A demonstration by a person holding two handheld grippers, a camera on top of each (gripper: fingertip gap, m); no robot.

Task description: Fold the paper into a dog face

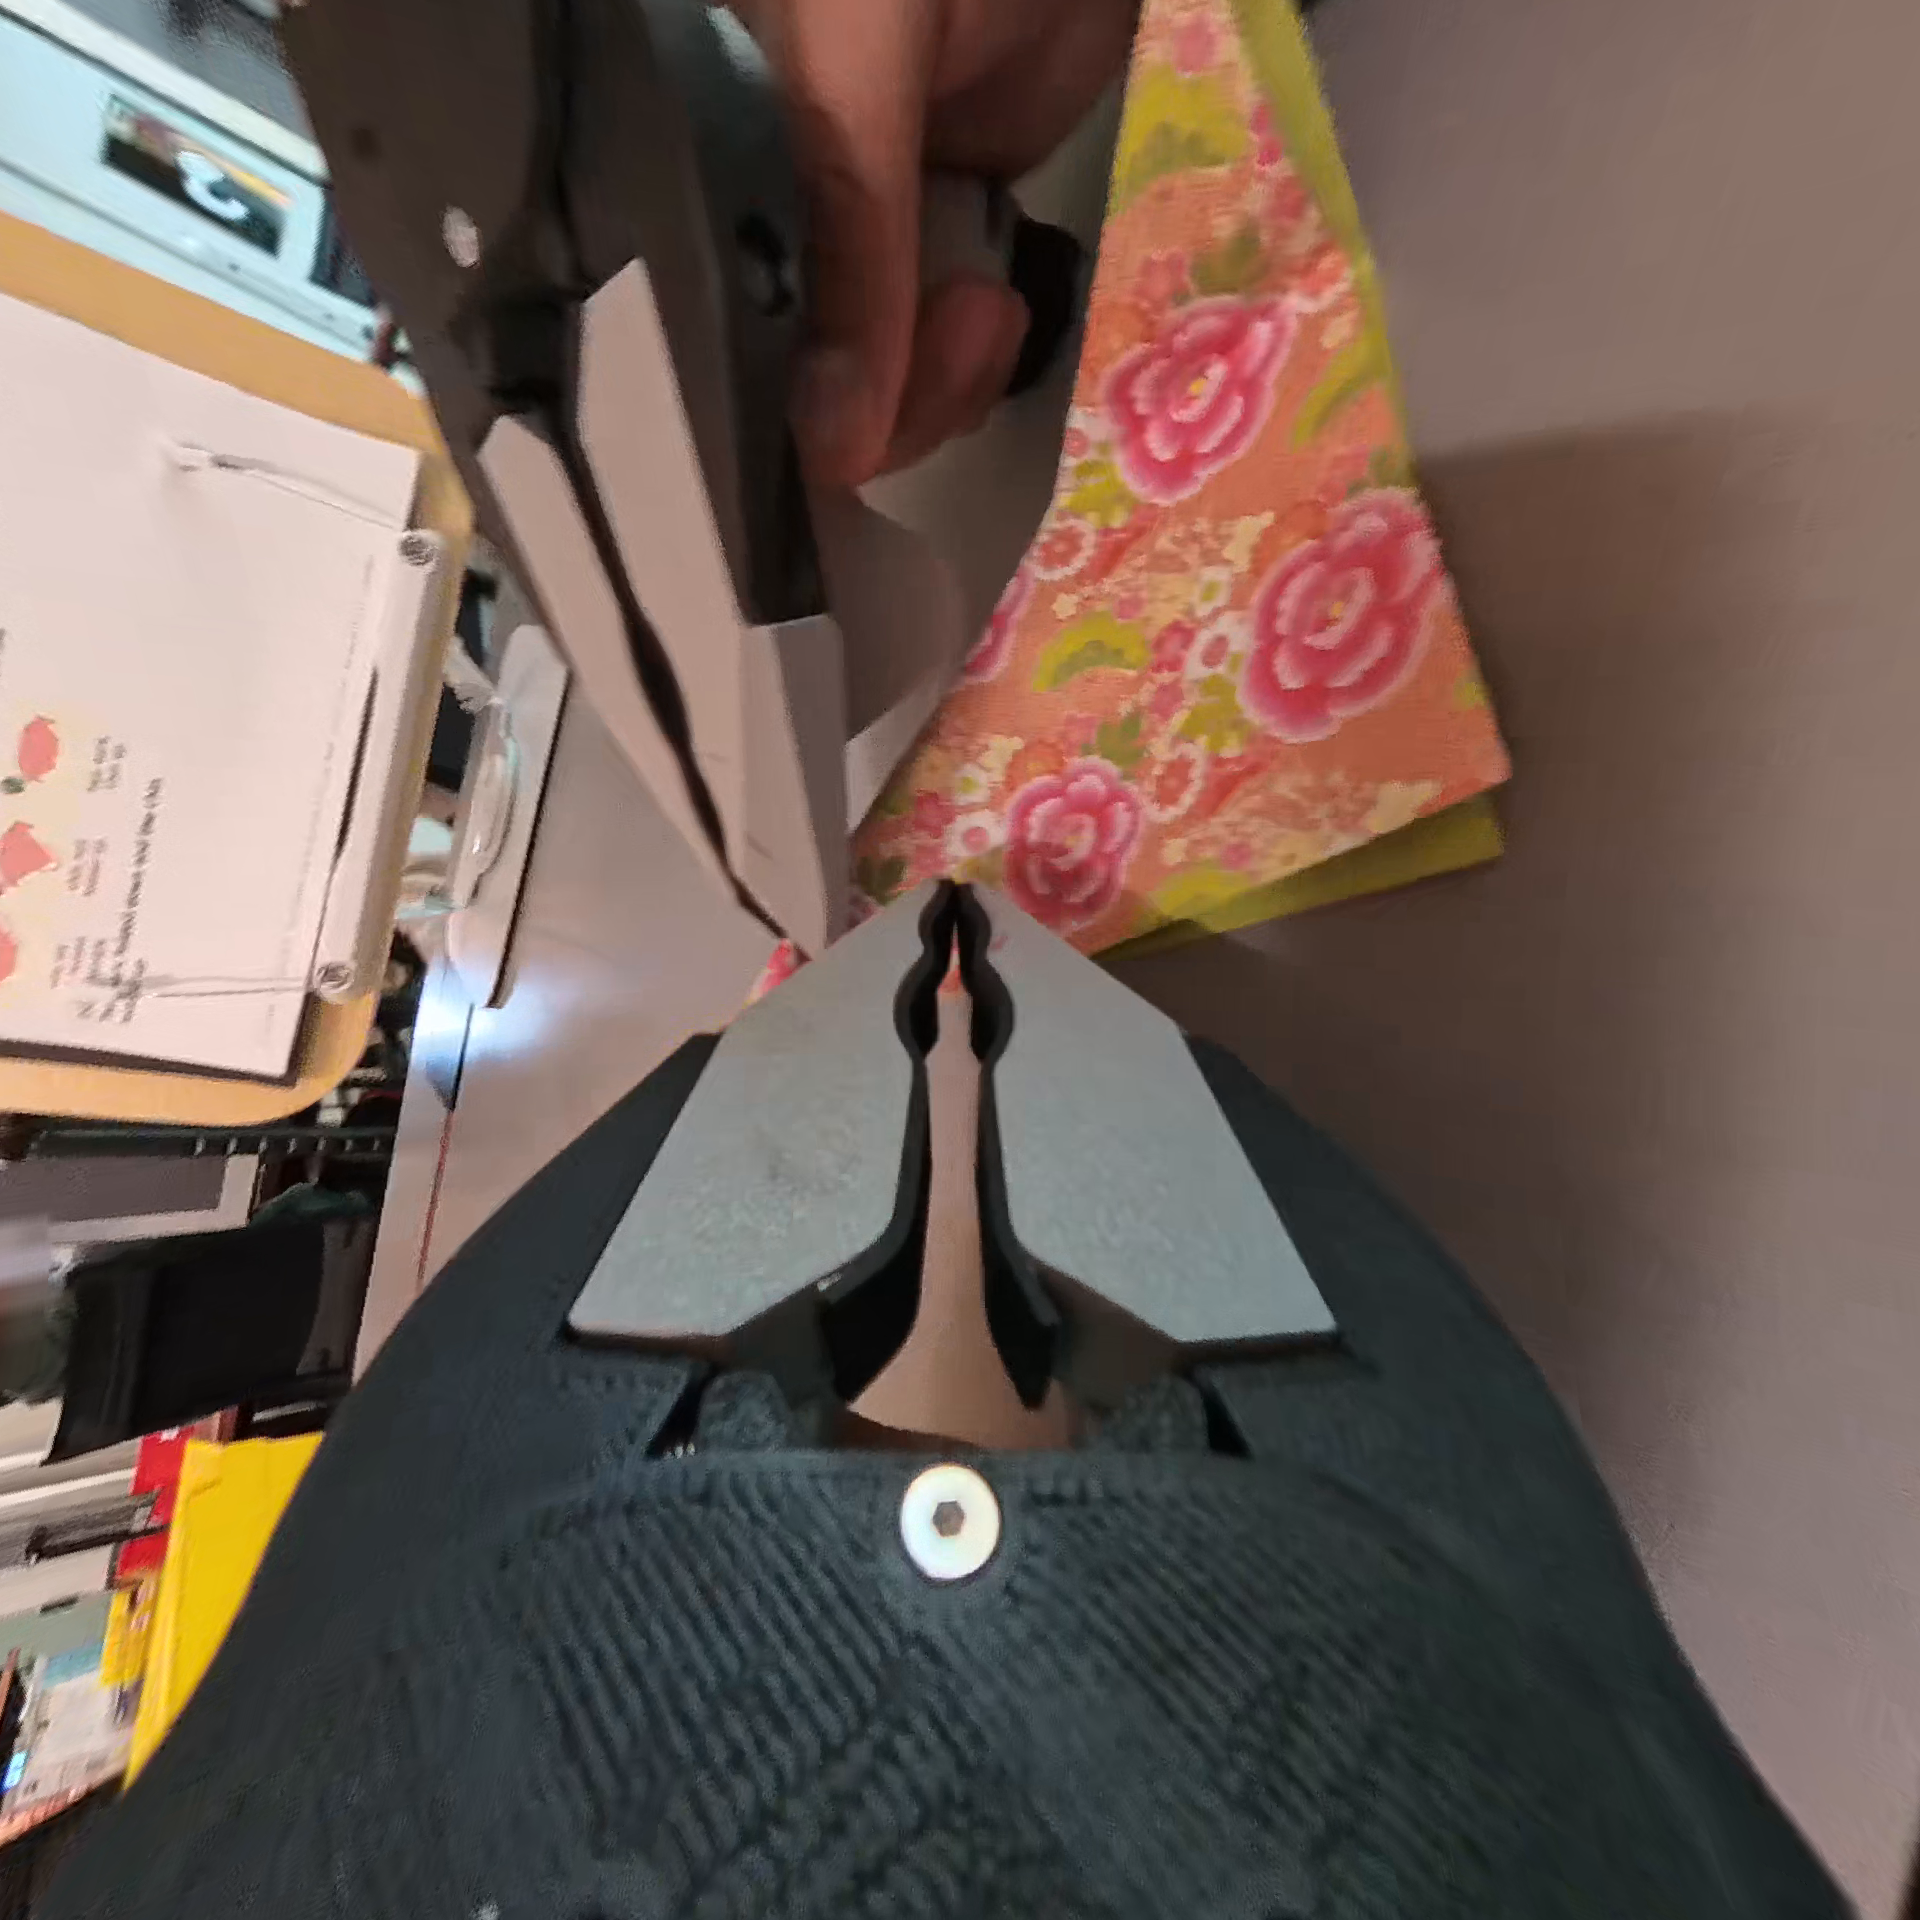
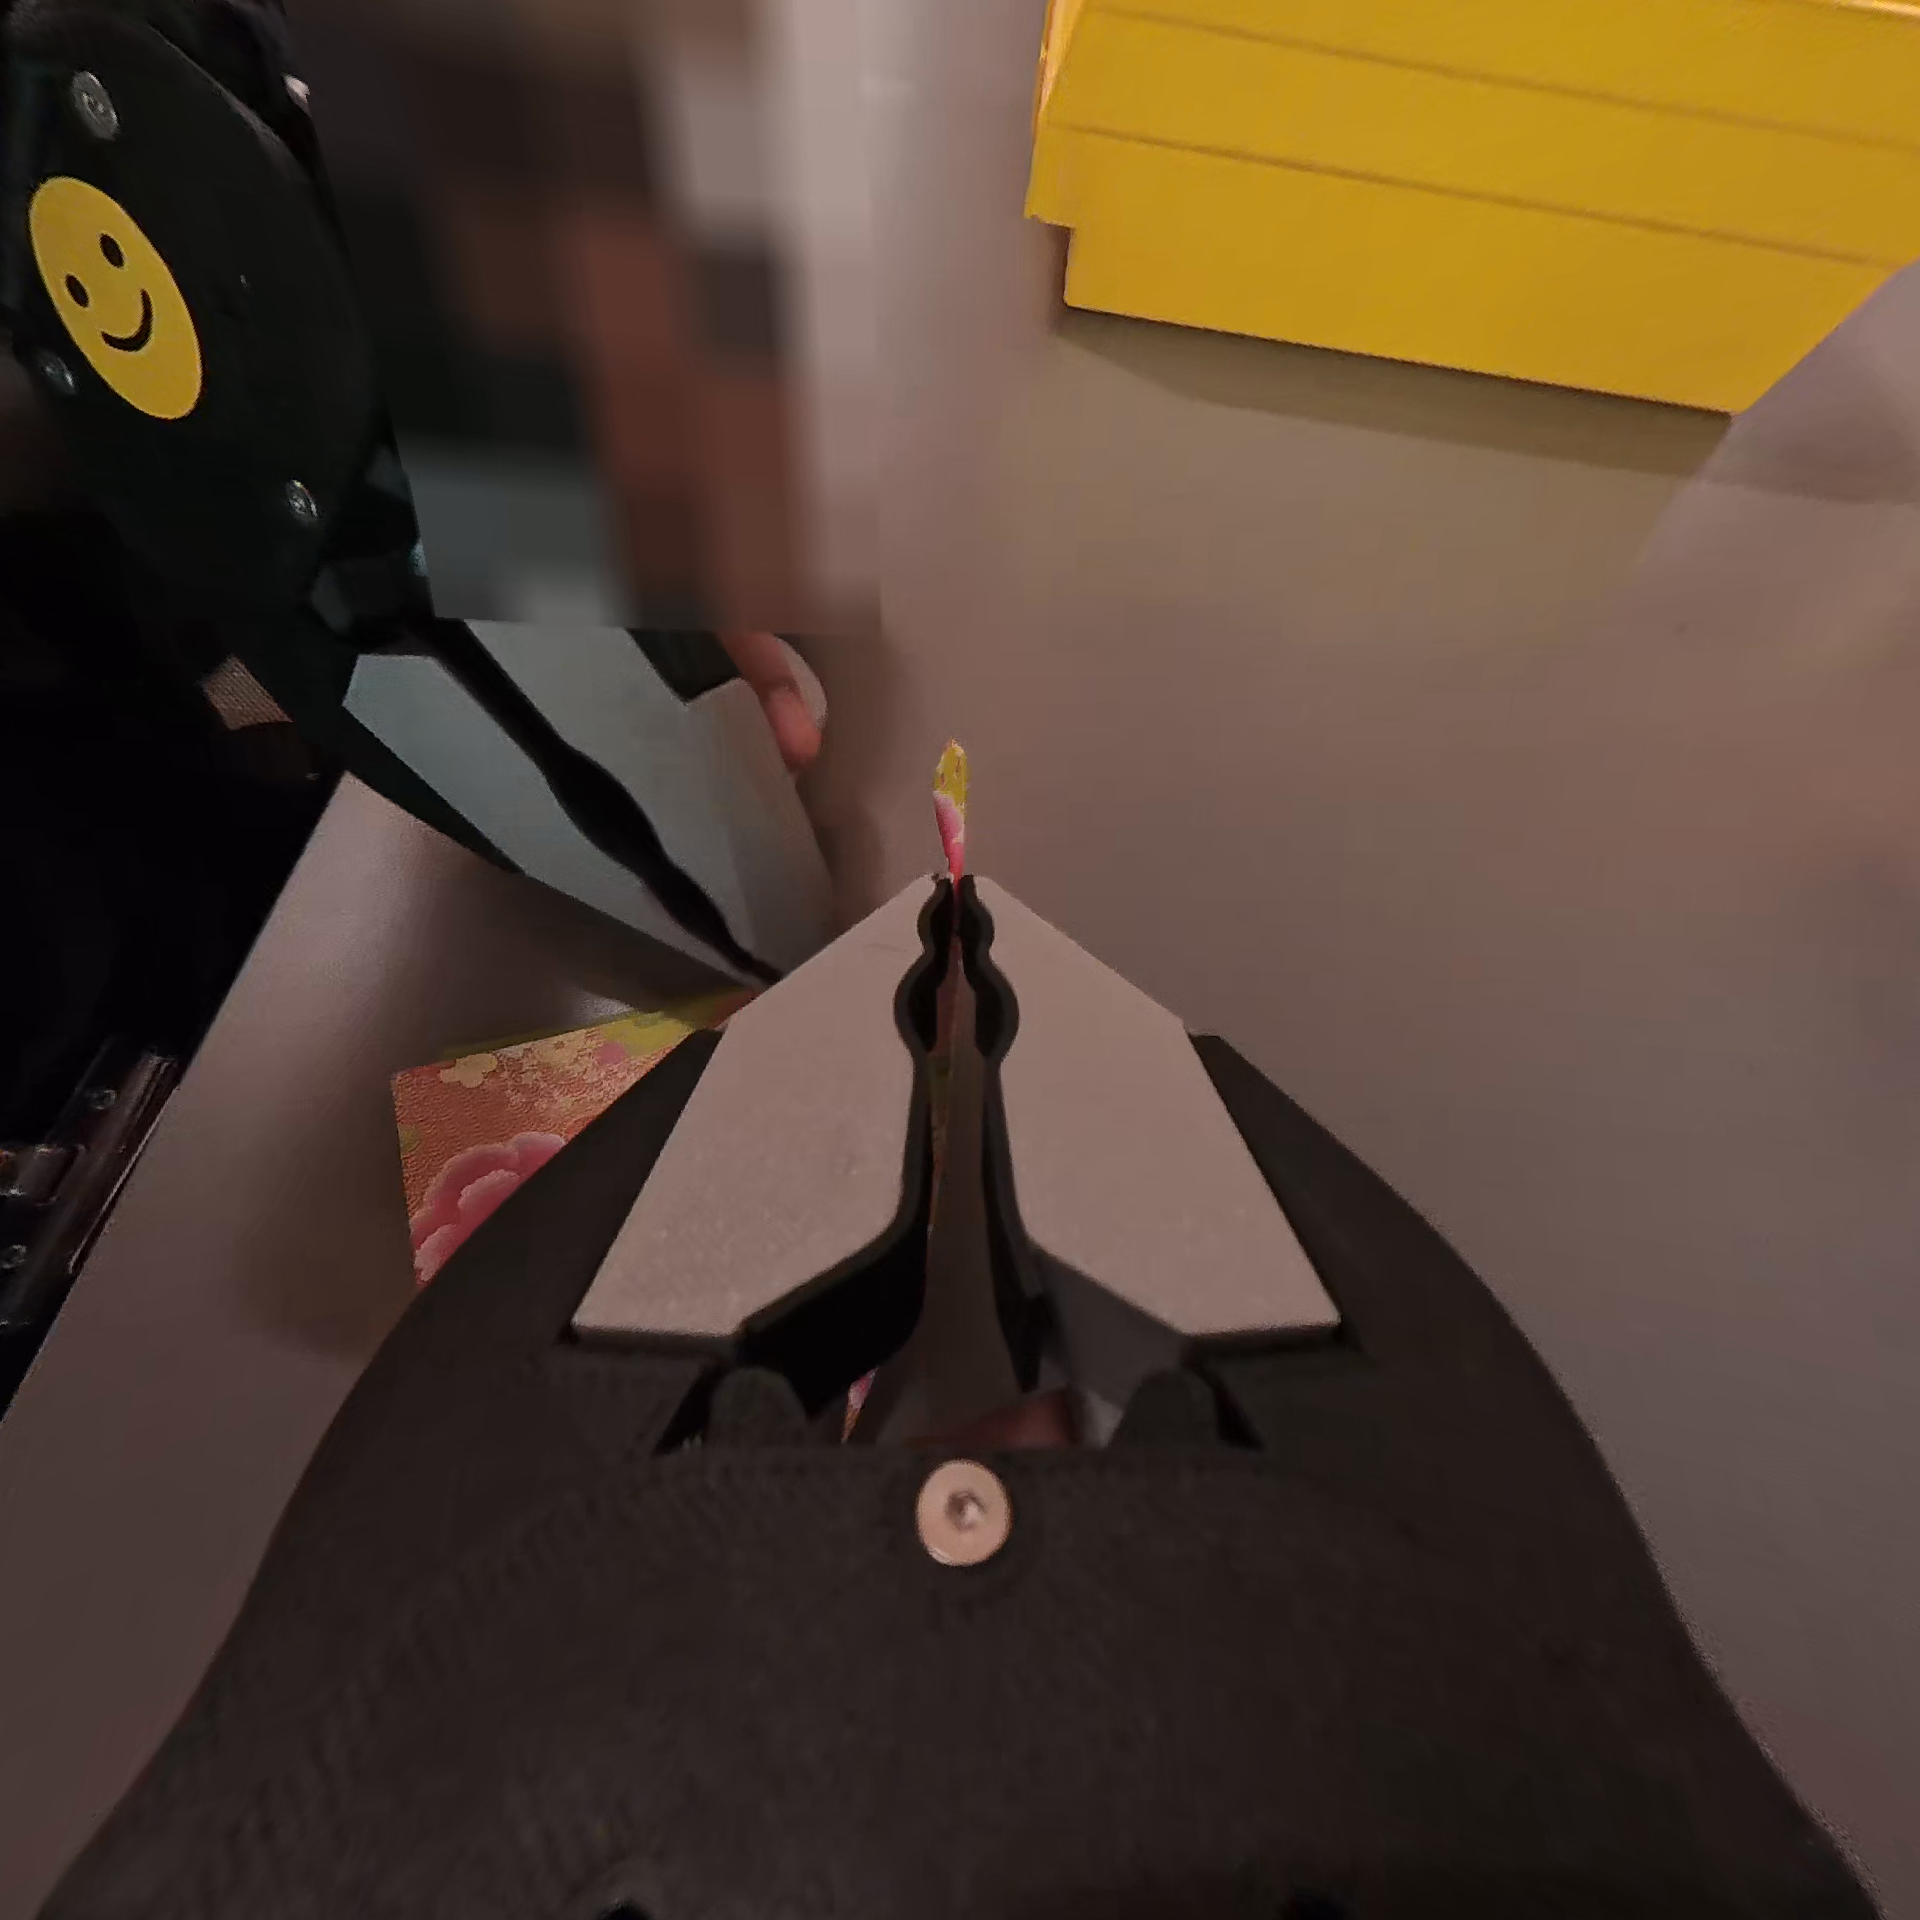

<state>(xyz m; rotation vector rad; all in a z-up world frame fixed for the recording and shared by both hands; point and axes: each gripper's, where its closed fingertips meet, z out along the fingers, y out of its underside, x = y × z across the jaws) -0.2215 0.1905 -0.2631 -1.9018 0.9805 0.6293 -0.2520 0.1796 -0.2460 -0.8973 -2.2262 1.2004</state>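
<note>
The floral paper (image 1: 1195,623) is orange with pink flowers and a yellow-green underside. It lies folded on the grey table (image 1: 1662,1039). One white-backed flap is raised beside the right gripper (image 1: 795,940), which comes in from the upper left with a hand (image 1: 914,260) on it. My left gripper (image 1: 956,891) is shut at the paper's near corner, with a sliver of pink between its pads. In the right wrist view, my right gripper (image 2: 954,881) is shut on the paper, and a strip of paper (image 2: 951,800) sticks out past its tips. The left gripper (image 2: 764,971) touches the paper (image 2: 488,1132) there.
Stacked yellow boxes (image 2: 1455,208) stand at the back right of the table. A board with printed sheets (image 1: 187,675) and shelves of clutter are off the table's left edge. The table (image 2: 1455,831) is bare grey to the right. Left and right tips are no more than a few centimetres apart.
</note>
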